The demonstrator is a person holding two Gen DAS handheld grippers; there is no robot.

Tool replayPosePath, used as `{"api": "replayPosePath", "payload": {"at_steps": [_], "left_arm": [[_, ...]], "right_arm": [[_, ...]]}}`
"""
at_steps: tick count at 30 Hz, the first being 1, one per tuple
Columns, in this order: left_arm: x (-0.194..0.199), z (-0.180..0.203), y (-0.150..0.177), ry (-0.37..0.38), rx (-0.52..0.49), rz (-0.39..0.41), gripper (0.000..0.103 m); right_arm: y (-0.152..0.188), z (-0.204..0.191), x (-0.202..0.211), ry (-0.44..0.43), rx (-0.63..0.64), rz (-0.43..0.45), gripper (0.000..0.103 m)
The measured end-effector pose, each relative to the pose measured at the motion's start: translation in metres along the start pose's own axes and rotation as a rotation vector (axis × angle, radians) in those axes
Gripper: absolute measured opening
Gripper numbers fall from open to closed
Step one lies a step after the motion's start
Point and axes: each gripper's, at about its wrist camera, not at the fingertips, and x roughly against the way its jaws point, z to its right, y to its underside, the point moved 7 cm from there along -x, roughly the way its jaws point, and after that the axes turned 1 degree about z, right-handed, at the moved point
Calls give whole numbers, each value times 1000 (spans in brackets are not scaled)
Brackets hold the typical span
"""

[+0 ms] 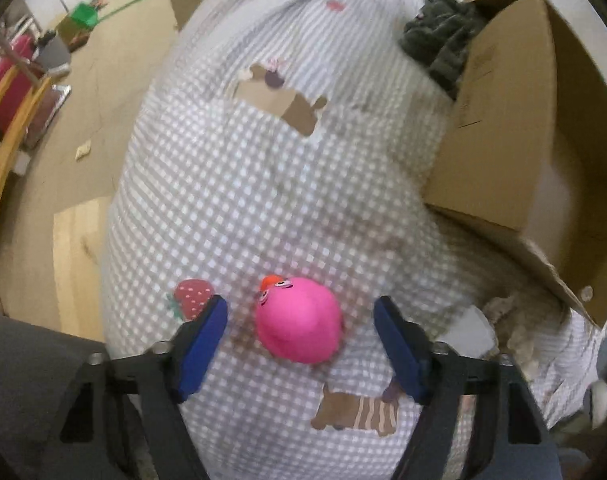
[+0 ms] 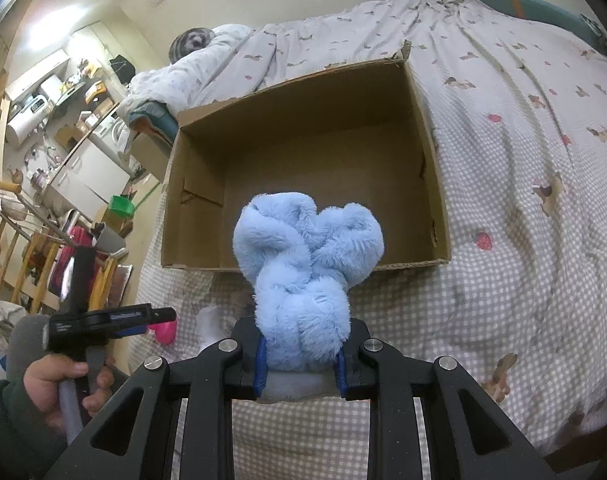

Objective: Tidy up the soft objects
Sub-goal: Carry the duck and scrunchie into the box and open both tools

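Note:
A pink squishy toy with a cartoon face lies on the checked bedspread. My left gripper is open, its blue pads on either side of the toy without touching it. My right gripper is shut on a fluffy light-blue soft toy and holds it just in front of the near wall of an open cardboard box, which looks empty inside. The left gripper and the pink toy show at the left of the right wrist view.
The box lies at the right in the left wrist view, with a dark green fuzzy cloth beyond it. A white soft item lies on the bed near the box. The bed edge and floor are to the left.

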Motion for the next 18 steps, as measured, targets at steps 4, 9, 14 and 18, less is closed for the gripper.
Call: {"api": "replayPosePath", "payload": {"at_steps": [4,9,14,18], "left_arm": [[10,4,-6,5,-30,48,41],[51,17,-7,16,-99,158,41],[103,46,-8,48,-224,290,41],[128,68,-23,75,-294,352,41]], "right_arm": [[-2,3,0,3,-11,2,27],[-3,5,3,1,-22,9,27],[-9,4,13,-9,-38,36,27],[-23,0,23,-18,-42,74,27]]}}
